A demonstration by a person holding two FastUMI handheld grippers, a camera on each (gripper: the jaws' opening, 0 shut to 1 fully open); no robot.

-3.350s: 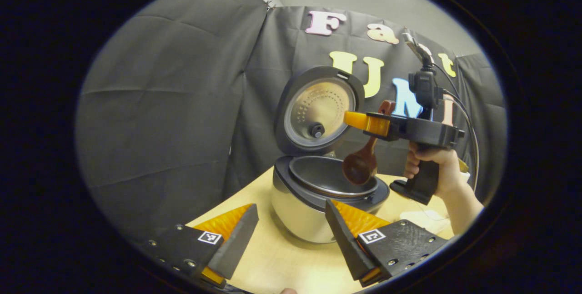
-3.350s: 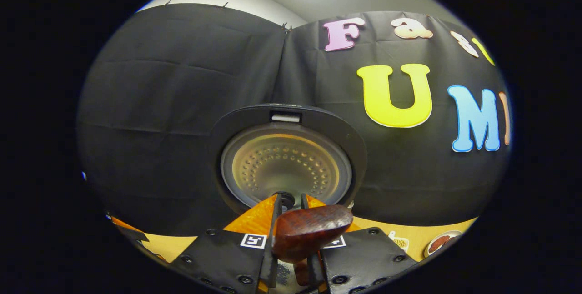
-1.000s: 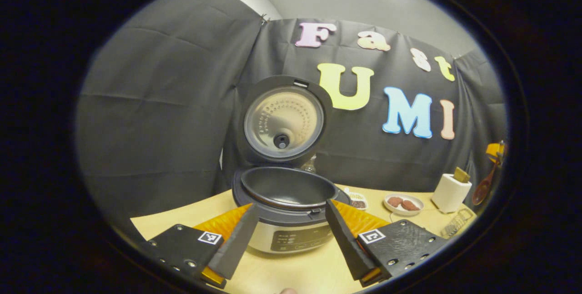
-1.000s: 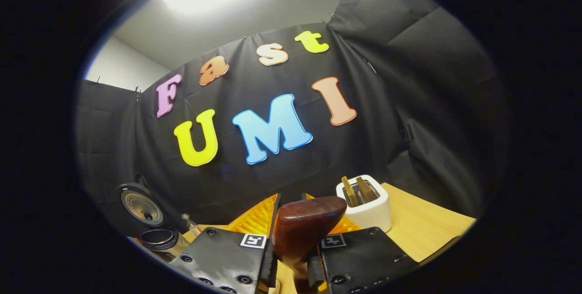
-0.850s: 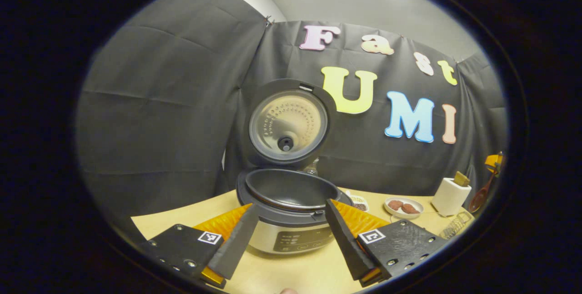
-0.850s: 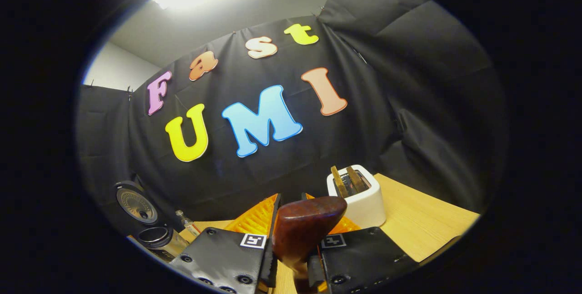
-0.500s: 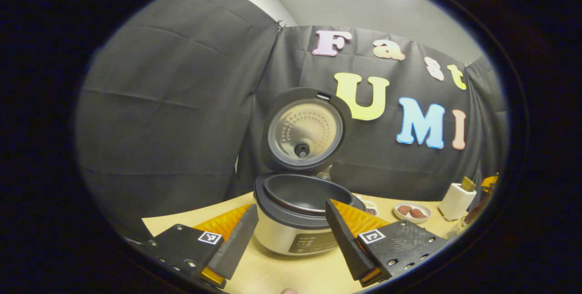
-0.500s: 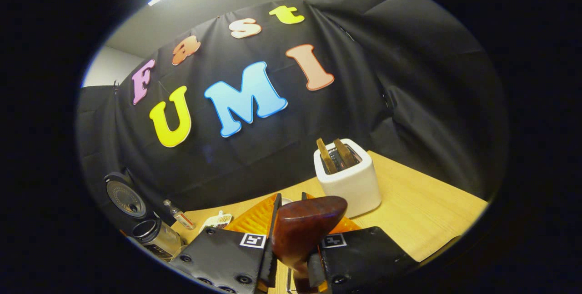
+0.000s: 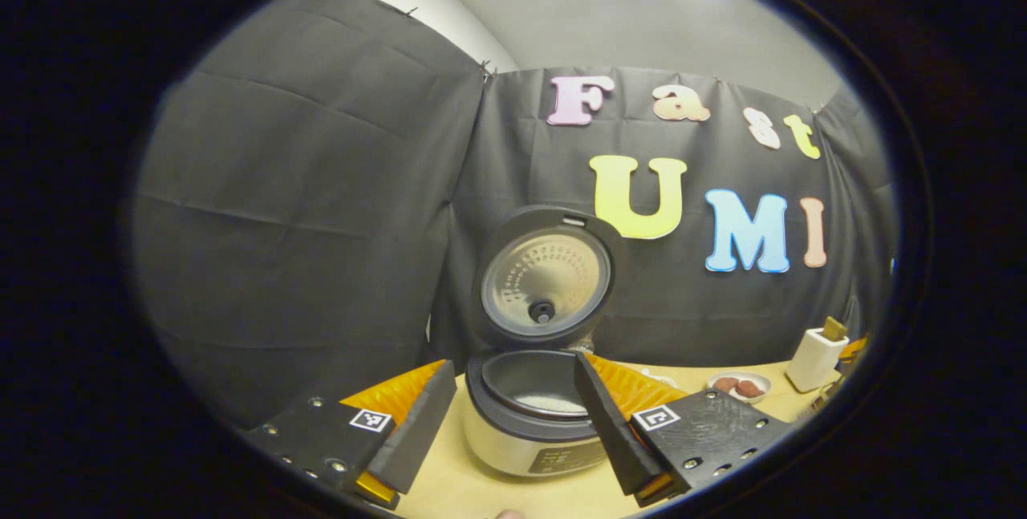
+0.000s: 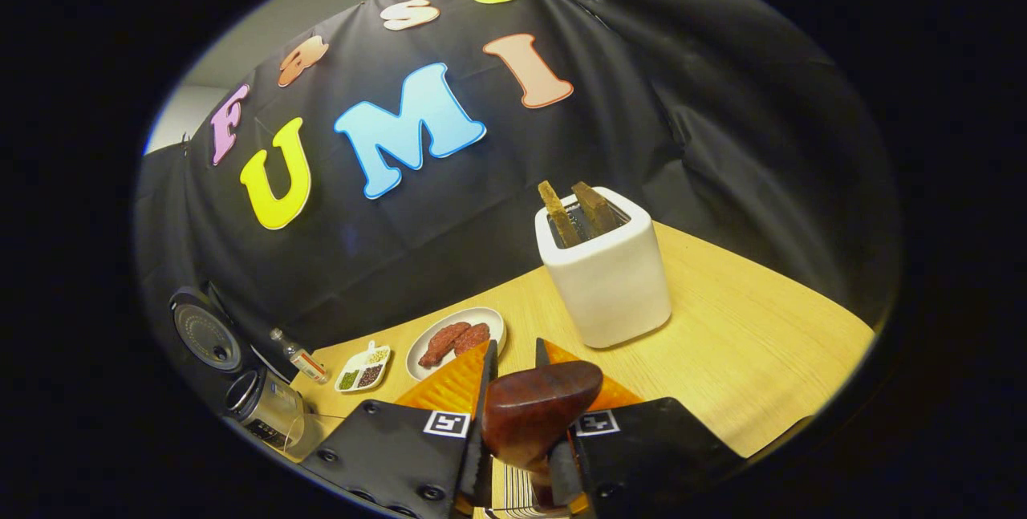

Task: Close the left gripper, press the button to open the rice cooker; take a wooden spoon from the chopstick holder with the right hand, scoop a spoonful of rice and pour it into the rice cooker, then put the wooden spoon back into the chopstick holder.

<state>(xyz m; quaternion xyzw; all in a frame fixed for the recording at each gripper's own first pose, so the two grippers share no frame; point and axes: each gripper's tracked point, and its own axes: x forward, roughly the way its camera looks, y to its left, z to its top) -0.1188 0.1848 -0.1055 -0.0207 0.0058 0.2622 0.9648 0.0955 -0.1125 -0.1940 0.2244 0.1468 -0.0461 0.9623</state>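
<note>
The rice cooker stands open on the table, its lid upright and a pale patch on the bottom of its dark pot. My left gripper is open just in front of it, with nothing between its fingers. My right gripper is shut on the dark wooden spoon, whose handle end sticks up between the fingers. Thin metal wires of a rack show just under those fingers. In the right gripper view the cooker sits far off at the lower left.
A white toaster holding two brown slices stands right of centre, close ahead of the right gripper. A plate with reddish pieces, a small divided dish and a little bottle lie between toaster and cooker. The table edge runs at the right.
The right gripper has carried the spoon away from the cooker to the table's right end and tipped down beside the toaster. The left gripper has drawn back from the cooker, still open.
</note>
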